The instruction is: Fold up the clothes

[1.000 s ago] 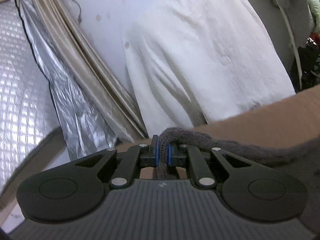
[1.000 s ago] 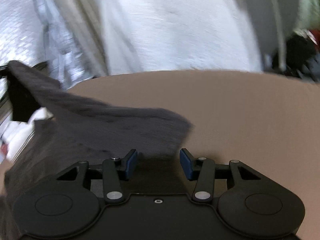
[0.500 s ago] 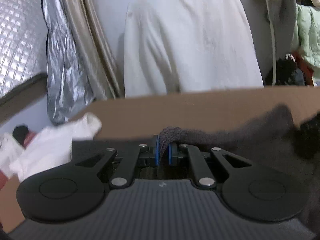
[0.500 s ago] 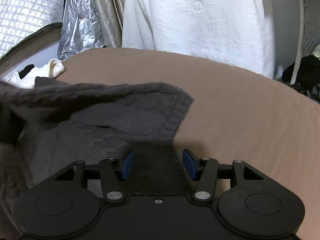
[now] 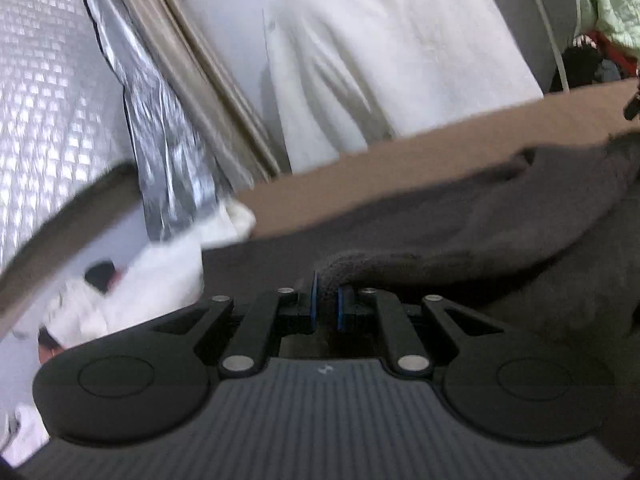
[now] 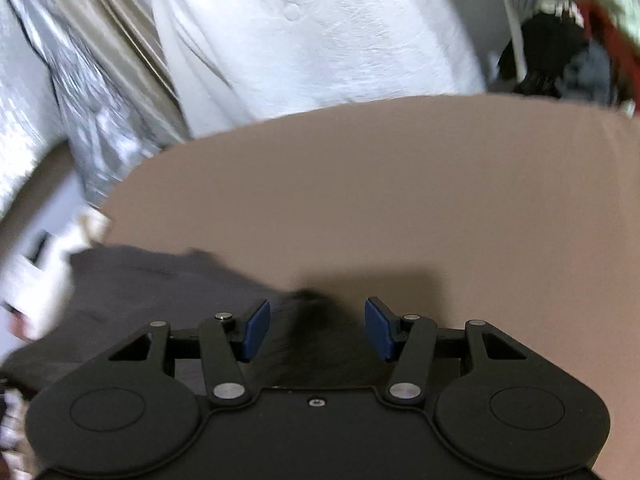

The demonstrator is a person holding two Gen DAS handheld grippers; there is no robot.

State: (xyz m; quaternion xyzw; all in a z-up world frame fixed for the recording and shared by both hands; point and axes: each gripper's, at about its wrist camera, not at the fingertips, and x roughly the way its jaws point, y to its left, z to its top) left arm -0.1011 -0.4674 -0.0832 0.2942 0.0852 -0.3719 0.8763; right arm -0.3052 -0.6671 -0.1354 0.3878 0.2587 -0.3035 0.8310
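Observation:
A dark grey knitted garment (image 5: 460, 232) lies on the brown surface (image 5: 400, 172). My left gripper (image 5: 325, 300) is shut on a bunched edge of it, just above the cloth. In the right wrist view the garment (image 6: 160, 284) lies at the lower left, reaching under my right gripper (image 6: 317, 326), which is open and empty with the cloth's edge between and below its blue pads (image 6: 256, 328). The view is blurred.
White clothing (image 5: 140, 292) is heaped at the left edge of the brown surface (image 6: 380, 200). A white padded cover (image 6: 312, 40) and silver foil sheeting (image 5: 168, 152) stand behind it. Dark and red clothes (image 6: 568, 56) pile at the far right.
My left gripper has tilted and dropped lower with the garment edge. My right gripper has moved right and forward; the garment now lies flatter and further left in its view.

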